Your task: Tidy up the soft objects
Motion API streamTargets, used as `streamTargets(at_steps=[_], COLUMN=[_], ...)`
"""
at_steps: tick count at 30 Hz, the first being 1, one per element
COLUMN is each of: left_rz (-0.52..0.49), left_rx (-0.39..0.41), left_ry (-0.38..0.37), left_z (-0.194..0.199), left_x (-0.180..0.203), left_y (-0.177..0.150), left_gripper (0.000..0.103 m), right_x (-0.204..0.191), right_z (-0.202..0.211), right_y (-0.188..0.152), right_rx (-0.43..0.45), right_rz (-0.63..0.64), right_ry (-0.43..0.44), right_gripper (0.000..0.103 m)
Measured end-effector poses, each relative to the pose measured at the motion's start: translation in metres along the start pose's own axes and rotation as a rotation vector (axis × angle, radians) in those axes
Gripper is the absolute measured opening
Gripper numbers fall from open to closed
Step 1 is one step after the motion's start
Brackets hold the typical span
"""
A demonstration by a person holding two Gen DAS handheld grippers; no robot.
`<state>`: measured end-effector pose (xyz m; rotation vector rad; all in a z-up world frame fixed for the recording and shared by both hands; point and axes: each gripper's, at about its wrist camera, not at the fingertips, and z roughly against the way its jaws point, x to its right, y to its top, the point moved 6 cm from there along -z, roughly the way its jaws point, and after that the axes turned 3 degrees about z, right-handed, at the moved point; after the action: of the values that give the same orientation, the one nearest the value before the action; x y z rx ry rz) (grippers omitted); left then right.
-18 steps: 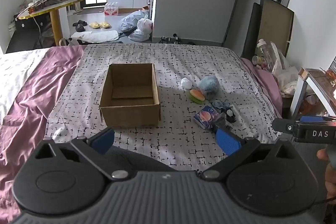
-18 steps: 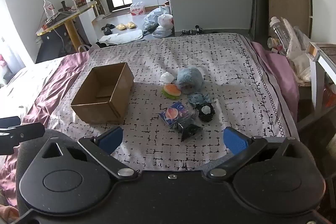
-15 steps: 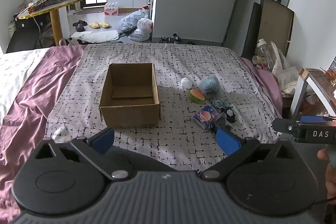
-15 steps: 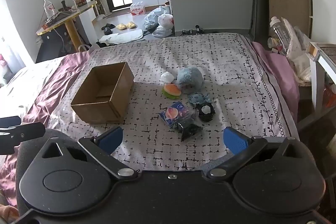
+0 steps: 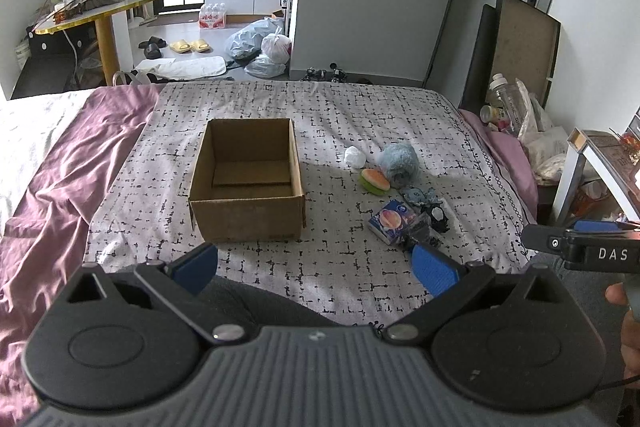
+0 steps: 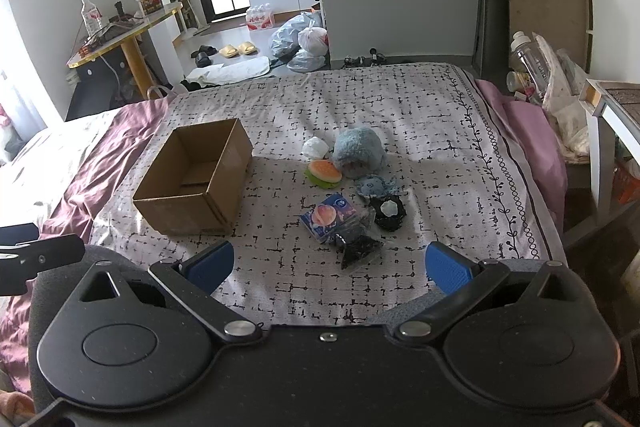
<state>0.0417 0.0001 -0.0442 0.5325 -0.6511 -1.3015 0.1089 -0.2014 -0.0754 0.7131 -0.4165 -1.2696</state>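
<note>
We see a brown cardboard box [image 5: 246, 183] on a white bedspread [image 5: 320, 115] gridded with black dashes, beside a purple sheet [image 5: 60, 167], a fuzzy blue plush [image 6: 358, 151], and an orange-and-green toy [image 6: 324, 171].

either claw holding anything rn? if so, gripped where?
Nothing held. Left claw and right claw are both wide open; the soft toys and cardboard box lie untouched on the bed.

On the bed [image 6: 440, 115] the open box [image 6: 192, 183] sits to the left, with the soft things clustered to its right: a plush ball [image 6: 358, 151] farthest back, a small bundle [image 6: 315, 148] just beside it, and a packet [image 6: 330, 215] nearest the front.
</note>
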Motion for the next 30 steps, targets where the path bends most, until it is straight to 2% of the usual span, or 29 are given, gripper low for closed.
streamTargets(at_steps=[9, 10, 13, 17, 18, 24, 30], left_rz=[0.014, 0.036, 0.056, 0.044, 0.024, -0.01, -0.003], left_rx=[0.027, 0.084, 0.083, 0.041, 0.026, 0.017, 0.007], left_ry=[-0.007, -0.038, -0.04, -0.004, 0.025, 0.055, 0.024], left_z=[0.005, 0.007, 0.006, 0.001, -0.001, -0.015, -0.027], left_x=[0.002, 0.003, 0.001, -0.002, -0.005, -0.004, 0.0], left_y=[0.0, 0.004, 0.003, 0.0, -0.002, -0.007, -0.008], left_gripper=[0.103, 0.103, 0.103, 0.103, 0.103, 0.103, 0.103], right_x=[0.0, 0.0, 0.0, -0.002, -0.003, -0.003, 0.002], right_z=[0.001, 0.001, 0.0, -0.002, -0.003, -0.013, -0.029], right_y=[-0.001, -0.001, -0.002, -0.003, -0.004, -0.005, -0.008], right_rx=[0.0, -0.001, -0.006, -0.01, -0.011, -0.021, -0.04], right_rz=[-0.002, -0.001, -0.001, -0.002, -0.001, -0.001, -0.014], right_ry=[0.004, 0.004, 0.003, 0.012, 0.013, 0.025, 0.032], right_gripper=[0.103, 0.103, 0.103, 0.103, 0.103, 0.103, 0.103])
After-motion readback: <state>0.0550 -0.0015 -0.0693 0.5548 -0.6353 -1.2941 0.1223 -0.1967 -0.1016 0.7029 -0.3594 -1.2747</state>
